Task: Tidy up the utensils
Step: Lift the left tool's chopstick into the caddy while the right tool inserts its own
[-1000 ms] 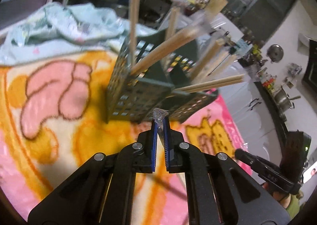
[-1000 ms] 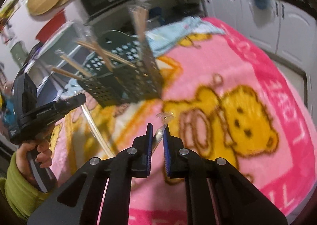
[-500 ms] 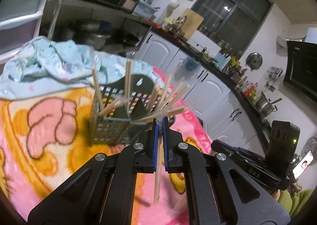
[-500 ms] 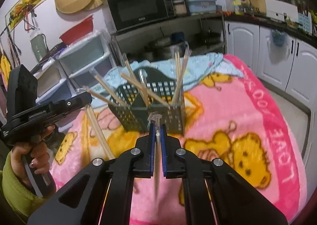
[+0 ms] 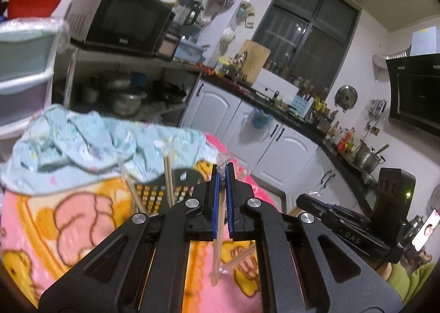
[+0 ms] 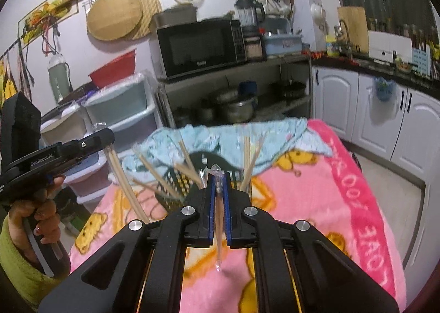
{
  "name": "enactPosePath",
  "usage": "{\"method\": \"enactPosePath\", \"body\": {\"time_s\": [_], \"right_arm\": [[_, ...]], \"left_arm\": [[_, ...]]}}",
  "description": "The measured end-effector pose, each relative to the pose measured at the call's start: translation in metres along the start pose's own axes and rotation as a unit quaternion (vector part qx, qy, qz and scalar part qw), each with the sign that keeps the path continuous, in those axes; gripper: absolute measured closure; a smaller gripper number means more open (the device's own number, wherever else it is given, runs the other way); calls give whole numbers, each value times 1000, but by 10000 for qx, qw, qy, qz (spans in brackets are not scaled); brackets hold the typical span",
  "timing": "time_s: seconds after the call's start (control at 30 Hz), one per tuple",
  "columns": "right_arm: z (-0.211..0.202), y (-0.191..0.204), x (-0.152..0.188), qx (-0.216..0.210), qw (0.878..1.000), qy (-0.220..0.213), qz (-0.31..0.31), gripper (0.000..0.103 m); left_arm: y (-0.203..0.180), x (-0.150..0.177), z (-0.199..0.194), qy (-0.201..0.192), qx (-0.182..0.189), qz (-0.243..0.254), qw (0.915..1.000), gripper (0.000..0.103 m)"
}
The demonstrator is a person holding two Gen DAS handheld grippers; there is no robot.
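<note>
1. My left tongs (image 5: 222,172) are clamped on a wrapped chopstick pair (image 5: 218,233), hanging down btwn the pads.
2. Right tongs (image 6: 217,179) same deal, pinching another wrapped pair (image 6: 219,226).
3. Green mesh caddy (image 6: 176,189) sits on the pink blanket (image 6: 324,203) just past both tips, w/ more chopsticks (image 6: 249,158) sticking out.

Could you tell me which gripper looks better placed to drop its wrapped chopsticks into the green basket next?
Probably right. The right gripper faces the green basket squarely, just beyond its wrapped chopsticks; the left gripper has it off to one side.
</note>
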State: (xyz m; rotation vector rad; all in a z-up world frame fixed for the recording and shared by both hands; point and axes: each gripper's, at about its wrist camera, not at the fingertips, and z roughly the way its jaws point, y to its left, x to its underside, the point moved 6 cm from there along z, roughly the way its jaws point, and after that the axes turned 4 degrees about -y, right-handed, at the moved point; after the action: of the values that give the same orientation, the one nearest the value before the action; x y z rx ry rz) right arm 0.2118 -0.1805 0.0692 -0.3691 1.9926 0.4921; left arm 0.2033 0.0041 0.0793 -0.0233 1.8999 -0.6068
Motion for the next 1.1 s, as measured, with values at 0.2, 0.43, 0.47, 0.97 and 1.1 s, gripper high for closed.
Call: {"method": "enactPosePath", "body": {"time_s": [0.2,0.43,0.47,0.97,1.1], "right_arm": [[-10,4,-37,89,9985,-478,-236,97],[-20,13,-83,223,9918,-1061,-670,97],[-21,13,-88,232,9909,-1126,-697,97],[3,10,-113,288,9874,-1415,-643,97],[14,12,-106,249,9887,-1334,-633,97]], "left_arm": [[-4,-33,-7,-362,-108,252,9990,101],[-6,-72,-17,-752,-319,544,9952,101],[-6,-78,-17,-815,-357,580,9943,101],[21,-100,10,-1145,-877,426,9886,101],[31,-90,23,-1054,-939,330,9894,101]]}}
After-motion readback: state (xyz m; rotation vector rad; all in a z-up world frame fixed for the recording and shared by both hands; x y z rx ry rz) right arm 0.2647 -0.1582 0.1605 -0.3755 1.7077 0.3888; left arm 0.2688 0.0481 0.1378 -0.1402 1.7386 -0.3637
